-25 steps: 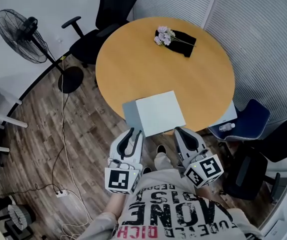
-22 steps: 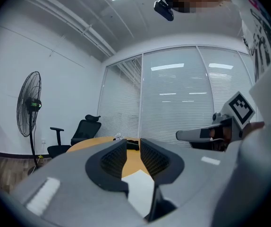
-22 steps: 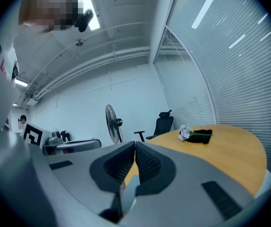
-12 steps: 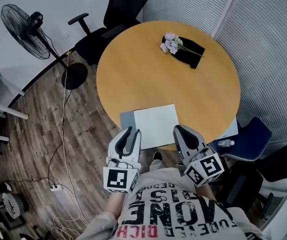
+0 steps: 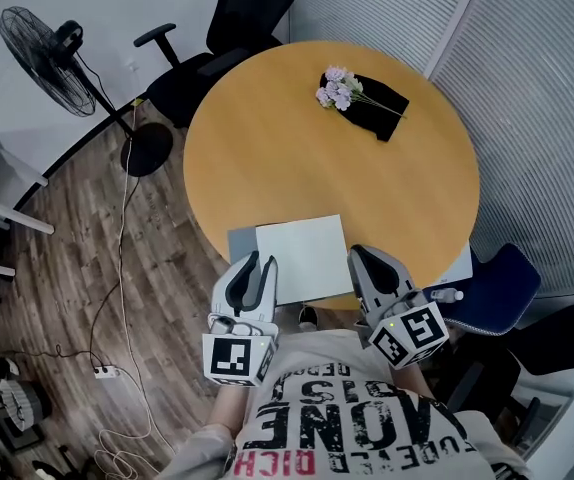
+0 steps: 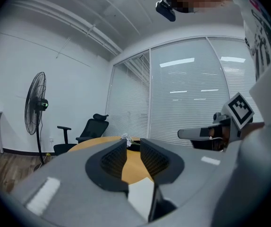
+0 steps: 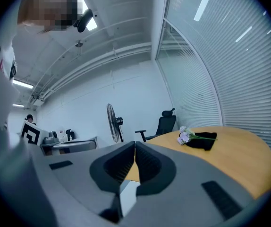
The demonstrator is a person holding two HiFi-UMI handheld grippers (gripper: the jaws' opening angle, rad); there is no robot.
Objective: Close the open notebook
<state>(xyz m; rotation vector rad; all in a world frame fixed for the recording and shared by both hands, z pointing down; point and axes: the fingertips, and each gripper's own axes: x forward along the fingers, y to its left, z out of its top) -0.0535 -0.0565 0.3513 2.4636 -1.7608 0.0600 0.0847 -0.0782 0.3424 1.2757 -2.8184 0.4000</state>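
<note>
Two claws of mine by bench (image 5: 267,148) near edge, left claw (image 5: 257,261) parted, right claw (image 5: 359,255) closed, both empty, notebook (image 5: 302,256) open between.

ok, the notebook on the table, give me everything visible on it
The notebook lies flat at the near edge of the round wood-toned table, slightly skewed. A blank white page faces up, with a grey strip, cover or other leaf, along its left side. No print shows. Nothing sits on it. The left gripper and right gripper flank its near corners; neither grips it.
</note>
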